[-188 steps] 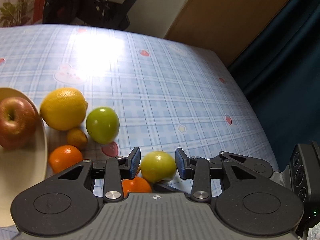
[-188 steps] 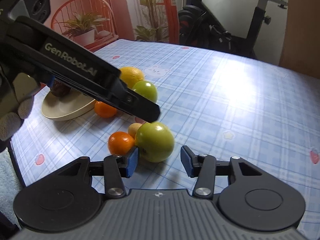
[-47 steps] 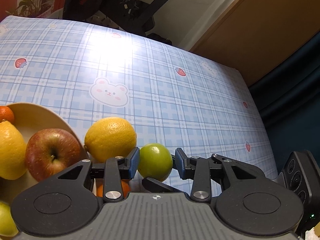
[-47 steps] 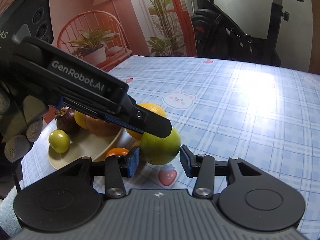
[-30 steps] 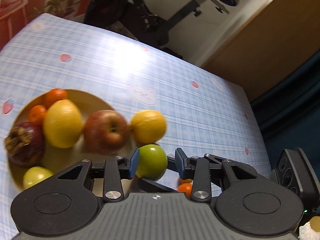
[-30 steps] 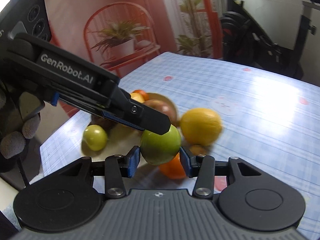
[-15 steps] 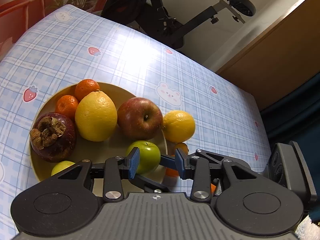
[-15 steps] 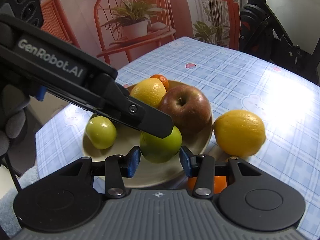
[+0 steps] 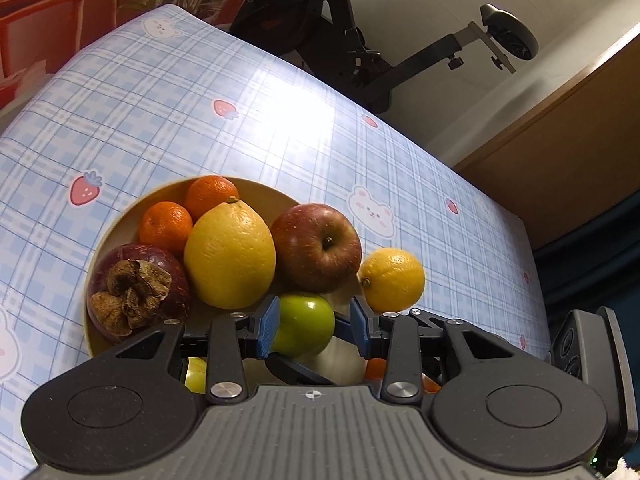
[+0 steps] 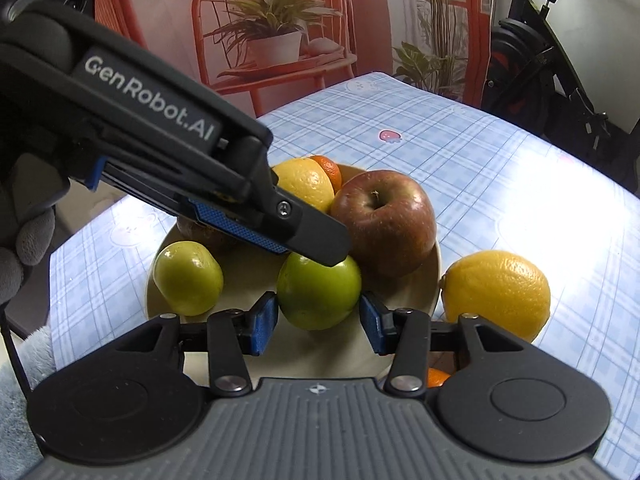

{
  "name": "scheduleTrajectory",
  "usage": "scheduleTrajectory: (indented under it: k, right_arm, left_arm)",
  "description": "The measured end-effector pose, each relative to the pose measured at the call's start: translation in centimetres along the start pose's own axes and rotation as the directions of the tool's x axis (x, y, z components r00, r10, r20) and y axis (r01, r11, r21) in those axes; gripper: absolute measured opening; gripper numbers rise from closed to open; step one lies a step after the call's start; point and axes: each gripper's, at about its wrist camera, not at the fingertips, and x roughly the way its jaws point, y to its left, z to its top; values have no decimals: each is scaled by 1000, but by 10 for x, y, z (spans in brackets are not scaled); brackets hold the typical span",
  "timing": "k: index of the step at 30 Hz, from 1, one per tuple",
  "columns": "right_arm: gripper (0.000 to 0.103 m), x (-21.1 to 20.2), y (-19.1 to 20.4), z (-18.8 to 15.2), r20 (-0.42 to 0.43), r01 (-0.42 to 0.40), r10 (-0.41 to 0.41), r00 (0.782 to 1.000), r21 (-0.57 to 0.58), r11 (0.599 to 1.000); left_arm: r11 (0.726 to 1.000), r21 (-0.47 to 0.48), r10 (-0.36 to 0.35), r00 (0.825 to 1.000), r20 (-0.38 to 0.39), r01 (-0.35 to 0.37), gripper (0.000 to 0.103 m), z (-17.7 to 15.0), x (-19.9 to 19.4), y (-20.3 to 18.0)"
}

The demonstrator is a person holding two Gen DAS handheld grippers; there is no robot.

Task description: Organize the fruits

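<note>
Both tools meet on one green apple [image 10: 318, 294]: left tool [image 9: 313, 326] clamped on it, right tool [image 10: 318, 326] with pads just beside it, contact unclear. It hangs low over the plate [image 10: 400, 300], beside the red apple [image 10: 384, 220]; a lemon [image 10: 498, 294] lies on the surface [image 10: 500, 160].

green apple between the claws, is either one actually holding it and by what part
The green apple is gripped across its middle by the left claw. The right claw flanks its sides too, but contact can't be told.
</note>
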Motion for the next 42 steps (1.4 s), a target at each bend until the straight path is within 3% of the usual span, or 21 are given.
scheduleTrajectory:
  k: [9,19,26,42]
  right_arm:
    - [48,-25,-1,-10,13,41,-41,999,8,999]
    - [48,-86,-23,-39,80,119,-129,988,127,985]
    - [48,-116,-44,-63,80,183,-204,976,222,958]
    - [47,-127,-55,-97,73,201,-226,971,255,946]
  left_arm:
    - [995,64,69,996,64,-73,40,-5,-19,-19]
    - [985,137,89,991,104,-103,40,-30,-30,-50]
    - [973,193,104,988,117,-126,40,-43,-28,-64]
    - [948,273,130,981,144,-165,40,-60,-17,-81]
